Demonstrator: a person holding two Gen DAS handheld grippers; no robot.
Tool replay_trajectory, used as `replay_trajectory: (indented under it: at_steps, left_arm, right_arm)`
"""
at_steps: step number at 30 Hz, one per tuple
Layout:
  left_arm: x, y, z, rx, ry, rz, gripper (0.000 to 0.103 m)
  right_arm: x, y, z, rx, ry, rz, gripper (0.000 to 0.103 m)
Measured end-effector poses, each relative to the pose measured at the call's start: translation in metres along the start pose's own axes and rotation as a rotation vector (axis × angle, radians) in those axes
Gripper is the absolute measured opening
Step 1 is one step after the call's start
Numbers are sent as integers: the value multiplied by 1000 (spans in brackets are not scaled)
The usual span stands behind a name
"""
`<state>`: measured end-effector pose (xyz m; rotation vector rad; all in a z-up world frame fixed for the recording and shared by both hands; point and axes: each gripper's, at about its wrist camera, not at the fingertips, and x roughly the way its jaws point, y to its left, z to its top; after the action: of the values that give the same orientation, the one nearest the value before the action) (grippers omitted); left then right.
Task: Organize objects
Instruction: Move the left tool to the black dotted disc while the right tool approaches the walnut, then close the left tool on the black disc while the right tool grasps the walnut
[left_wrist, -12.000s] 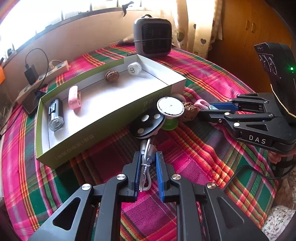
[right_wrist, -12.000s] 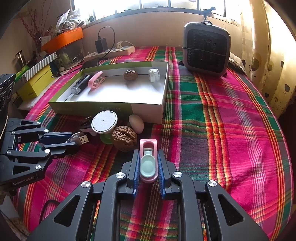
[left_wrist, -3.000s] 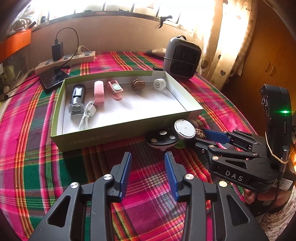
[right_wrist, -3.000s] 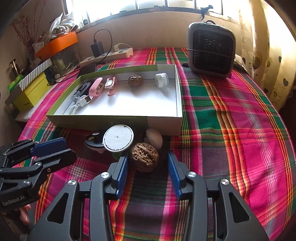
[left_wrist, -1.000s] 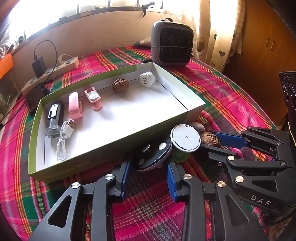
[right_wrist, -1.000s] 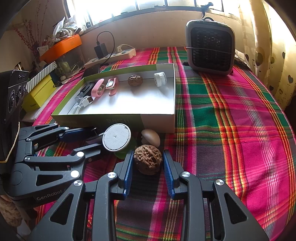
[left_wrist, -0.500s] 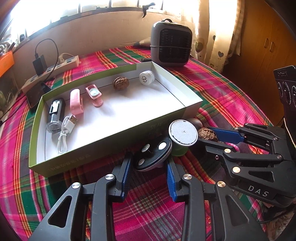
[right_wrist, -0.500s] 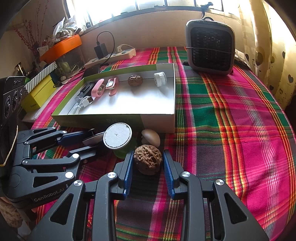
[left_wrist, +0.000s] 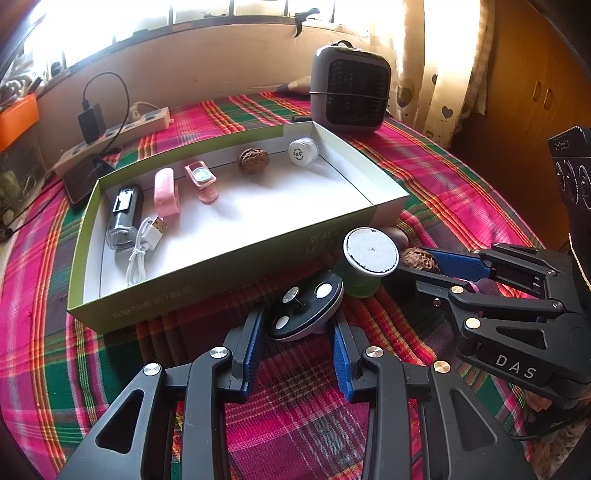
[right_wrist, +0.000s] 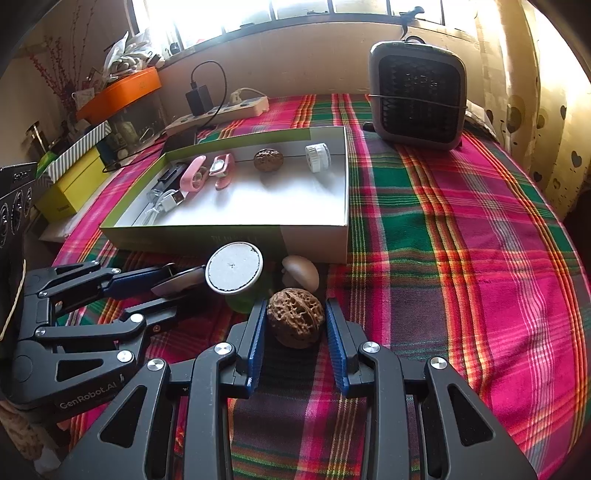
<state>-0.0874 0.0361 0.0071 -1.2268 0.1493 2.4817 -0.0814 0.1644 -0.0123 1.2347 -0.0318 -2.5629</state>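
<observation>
My left gripper (left_wrist: 298, 325) is shut on a black round disc with white dots (left_wrist: 304, 308), held just in front of the green box (left_wrist: 207, 291). My right gripper (right_wrist: 295, 321) is shut on a brown walnut (right_wrist: 295, 317) on the tablecloth. A green cup with a white lid (right_wrist: 236, 275) and a pale egg-shaped object (right_wrist: 301, 273) stand between them, against the box's front wall. The box (right_wrist: 314, 236) holds a black device (left_wrist: 123, 214), a white USB cable (left_wrist: 142, 243), two pink pieces (left_wrist: 167, 192), another walnut (left_wrist: 253, 160) and a white cap (left_wrist: 303, 151).
A grey heater (right_wrist: 417, 96) stands behind the box at the back right. A power strip with a charger (right_wrist: 218, 109), a phone (left_wrist: 83, 177) and a yellow box (right_wrist: 74, 184) lie at the back left. Plaid tablecloth (right_wrist: 461, 258) spreads to the right.
Over the last second both grippers closed in on their objects: the left on the black disc, the right on the walnut. Earlier, the cable and a pink piece went into the box.
</observation>
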Motion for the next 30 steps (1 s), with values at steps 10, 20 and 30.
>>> replay_trajectory:
  at_steps: [10, 20, 30]
  left_arm:
    - [-6, 2, -5, -17, -10, 13, 32]
    - [-15, 5, -9, -27, -27, 19, 32]
    - [-22, 8, -13, -35, -39, 25, 32]
  right_arm:
    - [-3, 3, -4, 4, -1, -3, 32]
    - [-6, 10, -8, -2, -2, 1, 32]
    - [-11, 18, -9, -8, -8, 6, 32]
